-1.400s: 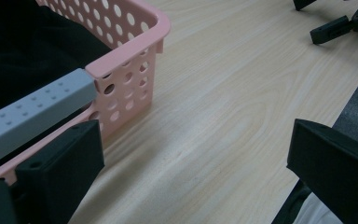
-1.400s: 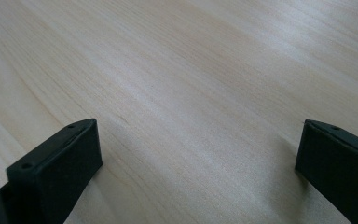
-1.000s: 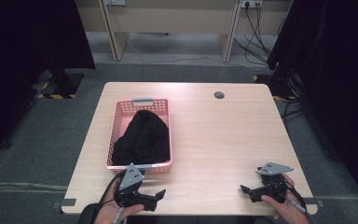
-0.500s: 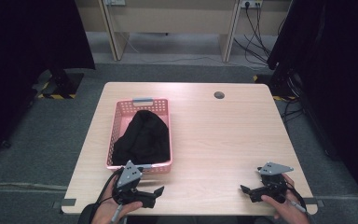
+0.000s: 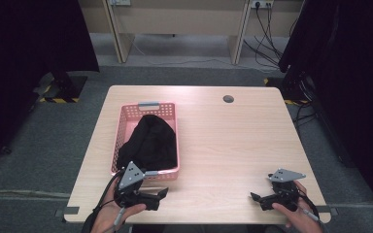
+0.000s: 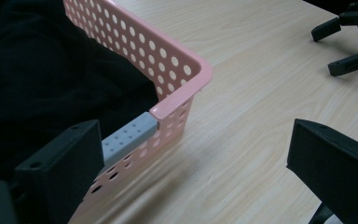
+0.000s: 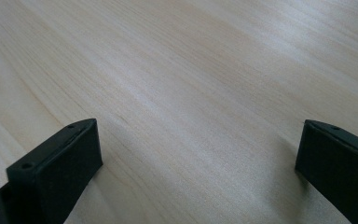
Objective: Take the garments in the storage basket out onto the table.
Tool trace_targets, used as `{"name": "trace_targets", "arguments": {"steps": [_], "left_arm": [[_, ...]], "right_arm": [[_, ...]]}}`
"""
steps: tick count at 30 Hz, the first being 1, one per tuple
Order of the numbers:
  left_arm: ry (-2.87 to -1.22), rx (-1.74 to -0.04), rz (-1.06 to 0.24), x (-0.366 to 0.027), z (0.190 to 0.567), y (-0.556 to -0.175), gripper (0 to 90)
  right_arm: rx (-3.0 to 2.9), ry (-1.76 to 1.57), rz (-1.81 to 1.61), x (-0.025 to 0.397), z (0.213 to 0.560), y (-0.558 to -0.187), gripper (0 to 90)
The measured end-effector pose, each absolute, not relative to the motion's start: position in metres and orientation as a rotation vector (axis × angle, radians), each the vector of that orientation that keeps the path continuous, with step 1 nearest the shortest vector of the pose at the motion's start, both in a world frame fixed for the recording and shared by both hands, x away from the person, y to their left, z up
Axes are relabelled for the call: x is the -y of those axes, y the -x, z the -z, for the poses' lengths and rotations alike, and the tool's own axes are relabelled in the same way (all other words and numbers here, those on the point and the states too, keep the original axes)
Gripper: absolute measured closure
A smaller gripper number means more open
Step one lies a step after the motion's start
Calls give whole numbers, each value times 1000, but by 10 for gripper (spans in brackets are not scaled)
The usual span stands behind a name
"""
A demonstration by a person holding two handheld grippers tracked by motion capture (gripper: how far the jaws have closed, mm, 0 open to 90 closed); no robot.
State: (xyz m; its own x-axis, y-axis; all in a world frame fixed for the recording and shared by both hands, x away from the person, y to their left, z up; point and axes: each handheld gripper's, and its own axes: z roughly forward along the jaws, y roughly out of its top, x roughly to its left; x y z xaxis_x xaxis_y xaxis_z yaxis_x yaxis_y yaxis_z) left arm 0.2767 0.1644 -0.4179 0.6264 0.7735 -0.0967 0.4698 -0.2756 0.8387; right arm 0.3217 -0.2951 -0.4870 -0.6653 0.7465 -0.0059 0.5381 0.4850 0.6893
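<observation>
A pink perforated basket stands on the left half of the wooden table and holds a black garment. My left gripper sits just in front of the basket's near end, jaws open. In the left gripper view the basket's near right corner and its grey handle lie between the open jaws of my left gripper, with the black garment behind. My right gripper rests near the table's front right edge, open over bare wood.
A small round grommet sits near the table's far edge. The other gripper's jaws show at the top right of the left gripper view. Dark curtains and desk legs stand beyond the table on grey carpet.
My left gripper has drifted slightly left along the basket's near end. The right gripper has stayed put.
</observation>
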Motion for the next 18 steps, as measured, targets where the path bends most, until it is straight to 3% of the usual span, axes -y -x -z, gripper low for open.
{"name": "trace_targets", "arguments": {"steps": [18], "left_arm": [[-1907, -1025, -463, -174, 407, -290, 27]], "right_arm": [[-2430, -1086, -967, 295, 487, -322, 4]]}}
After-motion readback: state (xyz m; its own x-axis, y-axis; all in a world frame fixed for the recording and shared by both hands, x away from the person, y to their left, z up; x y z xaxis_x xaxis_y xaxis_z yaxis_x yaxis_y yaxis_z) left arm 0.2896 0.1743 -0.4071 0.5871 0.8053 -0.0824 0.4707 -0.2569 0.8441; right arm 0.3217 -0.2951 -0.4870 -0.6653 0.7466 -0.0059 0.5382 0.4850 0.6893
